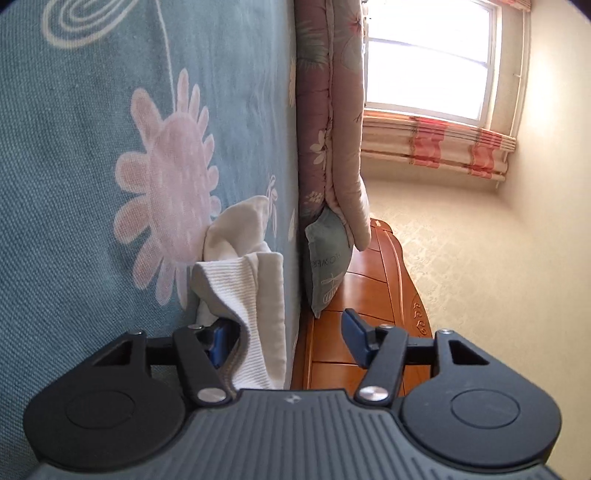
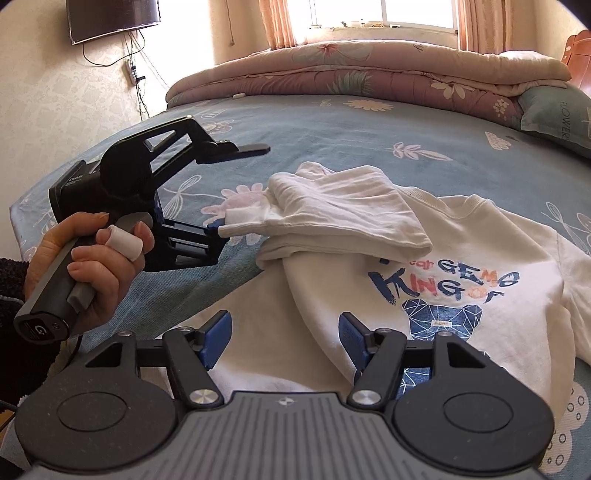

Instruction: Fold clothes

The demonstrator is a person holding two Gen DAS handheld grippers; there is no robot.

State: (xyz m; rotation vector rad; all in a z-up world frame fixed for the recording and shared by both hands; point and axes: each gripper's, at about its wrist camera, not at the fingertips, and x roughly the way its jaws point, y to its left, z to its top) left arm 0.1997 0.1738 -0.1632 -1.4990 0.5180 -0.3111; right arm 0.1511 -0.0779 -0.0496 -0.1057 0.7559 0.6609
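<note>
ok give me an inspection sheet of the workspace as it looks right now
surface: blue flower-print bedsheet covering the bed.
job's things: white printed sweatshirt lying flat; its white ribbed-cuff sleeve folded over the chest.
clutter: pink floral quilt rolled along the far edge; teal pillow beside it.
grippers: left gripper open, sleeve cuff lying against its lower finger, upper finger clear; right gripper open above the sweatshirt's hem, holding nothing.
cables: black wires hanging below the wall-mounted dark screen.
surroundings: sunlit window with pink curtains; orange wooden headboard; cream patterned wall.
</note>
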